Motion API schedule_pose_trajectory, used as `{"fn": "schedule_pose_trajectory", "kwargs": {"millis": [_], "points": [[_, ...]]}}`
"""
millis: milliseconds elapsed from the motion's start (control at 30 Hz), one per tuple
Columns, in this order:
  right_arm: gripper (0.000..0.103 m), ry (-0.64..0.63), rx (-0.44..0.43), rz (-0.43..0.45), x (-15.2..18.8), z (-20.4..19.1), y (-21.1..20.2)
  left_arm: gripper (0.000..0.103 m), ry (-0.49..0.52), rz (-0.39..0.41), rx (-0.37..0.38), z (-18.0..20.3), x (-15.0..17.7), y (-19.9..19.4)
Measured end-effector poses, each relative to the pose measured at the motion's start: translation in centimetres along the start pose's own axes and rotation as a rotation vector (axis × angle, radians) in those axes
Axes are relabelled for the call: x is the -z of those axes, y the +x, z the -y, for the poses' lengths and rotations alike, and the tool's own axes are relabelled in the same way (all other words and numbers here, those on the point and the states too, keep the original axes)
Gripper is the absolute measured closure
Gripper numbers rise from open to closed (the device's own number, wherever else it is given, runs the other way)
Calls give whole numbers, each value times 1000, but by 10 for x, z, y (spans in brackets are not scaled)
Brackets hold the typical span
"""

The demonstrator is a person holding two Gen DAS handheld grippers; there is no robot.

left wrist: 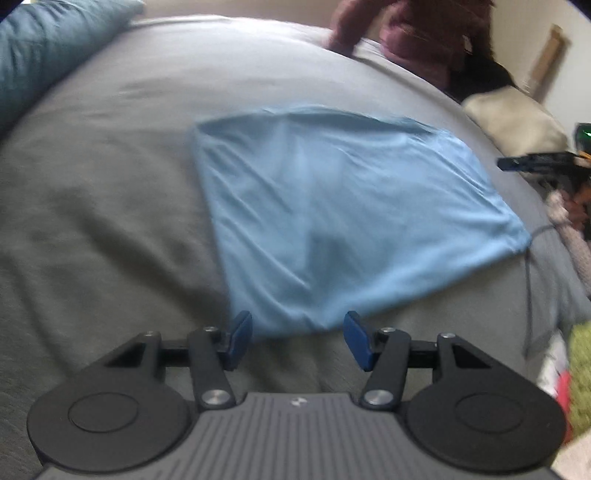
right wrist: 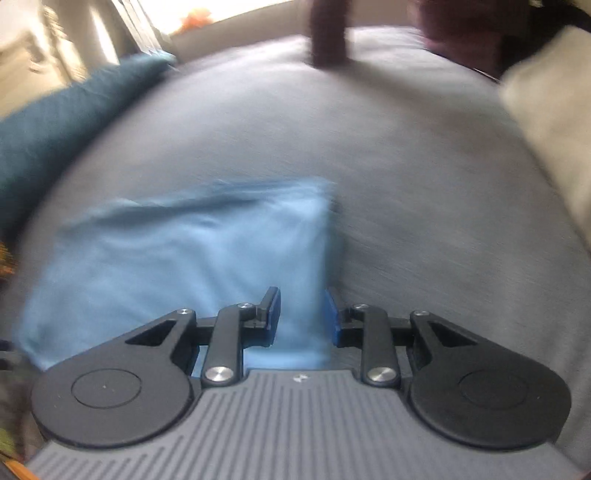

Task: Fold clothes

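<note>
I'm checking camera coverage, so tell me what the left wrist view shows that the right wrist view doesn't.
Only the left wrist view shows the other gripper at its right edge, a thin dark cable on the bed, and yellow-green fabric. Only the right wrist view shows a bright window beyond the bed. Both show the folded light blue garment on the grey bedcover, the teal pillow, a cream pillow, and open jaws near the garment's front edge.

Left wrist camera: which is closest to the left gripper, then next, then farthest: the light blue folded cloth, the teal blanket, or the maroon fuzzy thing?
From the left gripper:
1. Light blue folded cloth, just ahead, its near corner between the open fingers.
2. Teal blanket, far off at the upper left.
3. Maroon fuzzy thing, at the grey bedspread's far edge, upper right.
</note>
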State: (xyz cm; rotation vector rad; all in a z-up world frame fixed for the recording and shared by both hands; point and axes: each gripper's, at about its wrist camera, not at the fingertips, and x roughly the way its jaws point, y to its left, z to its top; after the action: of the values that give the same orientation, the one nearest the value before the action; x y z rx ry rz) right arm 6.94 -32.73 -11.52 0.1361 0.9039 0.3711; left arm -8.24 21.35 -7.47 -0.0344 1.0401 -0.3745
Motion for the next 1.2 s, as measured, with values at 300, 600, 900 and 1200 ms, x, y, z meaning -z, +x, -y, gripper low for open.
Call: {"fn": "schedule_pose_trajectory", "kwargs": {"millis": [300,600,900,1200], "points": [[77,-553,-376,-19,27,-217,50,47,-240,63,-130,-61,-30,-13],[56,-1094,-493,8,109,-398,67,43,-353,98,-118,-95,-36,-11],[92,-1062,-439,-73,111,-407,87,43,-310,128,-59,-94,-35,7],[99,-539,-484,-57,34,-355,81,41,-387,174,135,-100,-71,31]]}}
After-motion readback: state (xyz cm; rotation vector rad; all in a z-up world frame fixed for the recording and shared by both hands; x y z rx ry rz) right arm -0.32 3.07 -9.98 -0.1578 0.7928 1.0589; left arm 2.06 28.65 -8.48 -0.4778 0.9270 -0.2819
